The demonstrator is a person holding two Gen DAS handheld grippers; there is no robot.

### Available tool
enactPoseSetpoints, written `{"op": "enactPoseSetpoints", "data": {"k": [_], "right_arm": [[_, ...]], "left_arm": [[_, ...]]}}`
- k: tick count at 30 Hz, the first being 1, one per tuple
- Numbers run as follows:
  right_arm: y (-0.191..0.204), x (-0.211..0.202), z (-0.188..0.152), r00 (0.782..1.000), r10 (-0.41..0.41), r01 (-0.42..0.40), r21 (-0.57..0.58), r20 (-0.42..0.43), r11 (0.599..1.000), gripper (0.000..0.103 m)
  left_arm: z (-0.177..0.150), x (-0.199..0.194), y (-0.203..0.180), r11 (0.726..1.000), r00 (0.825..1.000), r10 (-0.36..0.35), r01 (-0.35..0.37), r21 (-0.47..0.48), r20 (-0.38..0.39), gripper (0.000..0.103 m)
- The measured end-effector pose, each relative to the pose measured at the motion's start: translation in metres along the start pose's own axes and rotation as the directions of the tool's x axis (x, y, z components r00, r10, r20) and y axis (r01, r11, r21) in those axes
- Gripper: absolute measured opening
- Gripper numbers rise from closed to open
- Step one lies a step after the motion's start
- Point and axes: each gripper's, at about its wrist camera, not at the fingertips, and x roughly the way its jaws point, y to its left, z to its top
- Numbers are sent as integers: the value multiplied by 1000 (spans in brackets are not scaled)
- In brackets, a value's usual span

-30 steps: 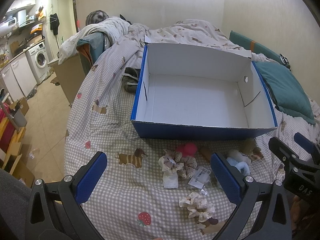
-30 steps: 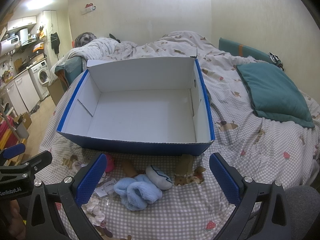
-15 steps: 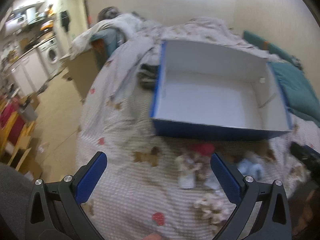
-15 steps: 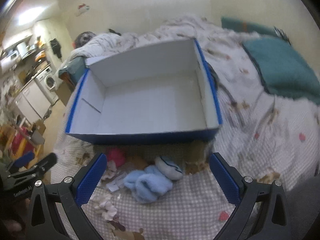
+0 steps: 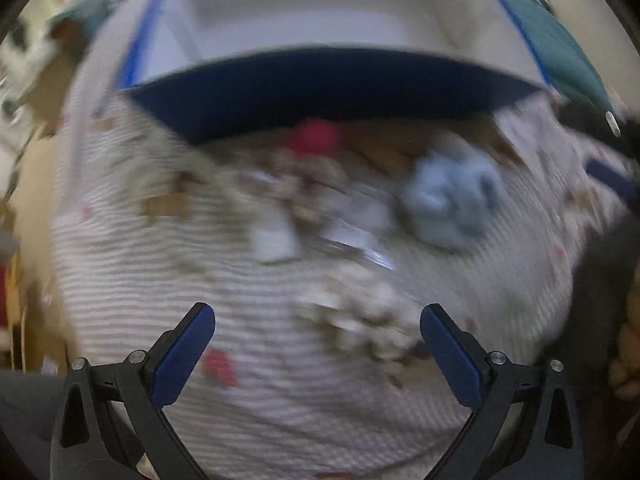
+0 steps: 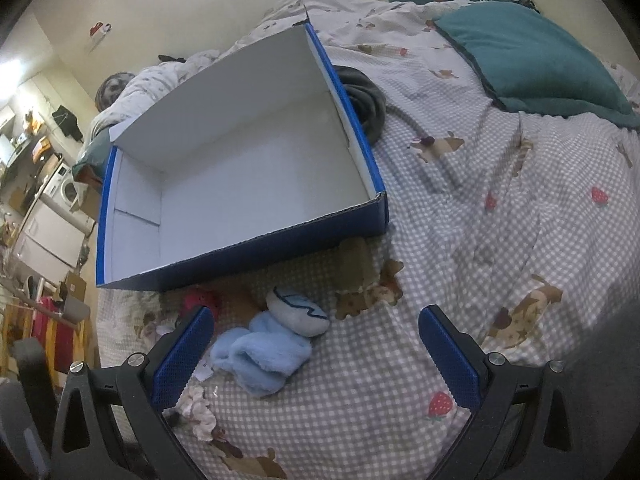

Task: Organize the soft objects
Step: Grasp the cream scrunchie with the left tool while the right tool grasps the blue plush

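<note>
Soft items lie loose on bedspread (image 6: 460, 216) just in front of box (image 6: 248, 252): blue sock (image 6: 260, 354), white-blue plush (image 6: 298, 314) touching it, red plush (image 6: 202, 300) near box wall, cream scrunchie (image 6: 200, 410) nearest.

Box sits open-topped, nothing visible inside; likely bin for pile, set close so carries stay short.

Right gripper (image 6: 312, 334) spread wide, holds nothing, hovers over sock.

Left gripper (image 5: 316, 334) also spread, nothing held, above scrunchie (image 5: 368, 320); view blurred.

Teal pillow (image 6: 532, 56) well apart, probably not part of task.

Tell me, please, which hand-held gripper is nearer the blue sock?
Right. The right hand-held gripper nearly straddles the blue sock; the left hand-held gripper has it farther ahead, rightward.
</note>
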Motion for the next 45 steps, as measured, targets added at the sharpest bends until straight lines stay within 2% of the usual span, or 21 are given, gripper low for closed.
{"op": "enactPoseSetpoints", "data": {"k": [2, 4, 6, 7, 10, 11, 12, 16, 20, 22, 24, 27, 31, 33, 35, 37, 41, 45], "right_arm": [[1, 0, -1, 1000, -3, 3, -5, -3, 1000, 103], [2, 1, -1, 1000, -6, 6, -9, -4, 1000, 103], [2, 1, -1, 1000, -9, 9, -11, -3, 1000, 103], [3, 1, -1, 1000, -11, 11, -14, 0, 1000, 103], [3, 0, 0, 1000, -14, 14, -16, 8, 1000, 103], [2, -1, 0, 1000, -14, 14, -13, 12, 1000, 103], [1, -2, 0, 1000, -13, 13, -8, 15, 1000, 103], [-2, -2, 1, 1000, -10, 10, 9, 11, 1000, 103], [-2, -1, 1, 1000, -13, 13, 8, 6, 1000, 103], [-1, 0, 1, 1000, -14, 14, 3, 3, 1000, 103], [1, 2, 0, 1000, -16, 16, -3, -4, 1000, 103], [4, 5, -1, 1000, 2, -2, -11, -26, 1000, 103], [6, 11, 1, 997, 37, -37, -13, -67, 999, 103], [7, 13, 1, 998, -1, -1, -24, -66, 1000, 103], [10, 19, 0, 996, 3, -6, -30, -90, 1000, 103], [15, 29, -3, 990, 27, -30, -23, -139, 999, 103], [23, 58, -12, 965, 72, -70, 19, -251, 997, 96], [30, 80, -21, 950, 83, -69, 56, -302, 996, 94]], "left_arm": [[-2, 7, -3, 999, 1000, -21, 22, 25, -16, 100], [-2, 13, 1, 999, 999, -34, 35, 14, -38, 91], [-2, 23, 12, 998, 996, -67, 66, -21, -66, 69], [-2, 25, 19, 997, 995, -67, 64, -44, -72, 64], [-3, 22, 42, 990, 994, -90, 84, -112, -57, 43], [-2, 19, 49, 988, 994, -93, 85, -125, -53, 26], [-3, 16, 55, 987, 994, -93, 85, -139, -52, 19], [-9, 1, 84, 971, 988, -146, 132, -197, -58, 15], [-21, -38, 120, 959, 989, -151, 147, -243, 5, 14], [-24, -60, 142, 952, 990, -134, 141, -270, 45, 14], [-26, -81, 163, 948, 993, -76, 100, -303, 90, 14], [-27, -96, 183, 932, 993, -31, 70, -356, 115, 14], [-31, -99, 183, 912, 994, 34, 10, -410, 101, 14], [-29, -93, 180, 904, 995, 48, -6, -428, 86, 14], [-22, -84, 161, 901, 995, 55, -17, -434, 77, 14], [-20, -88, 167, 902, 996, 50, -13, -431, 75, 14], [-19, -91, 164, 916, 996, 28, 8, -401, 85, 14], [-16, -83, 141, 927, 995, 25, 12, -374, 94, 14]]}}
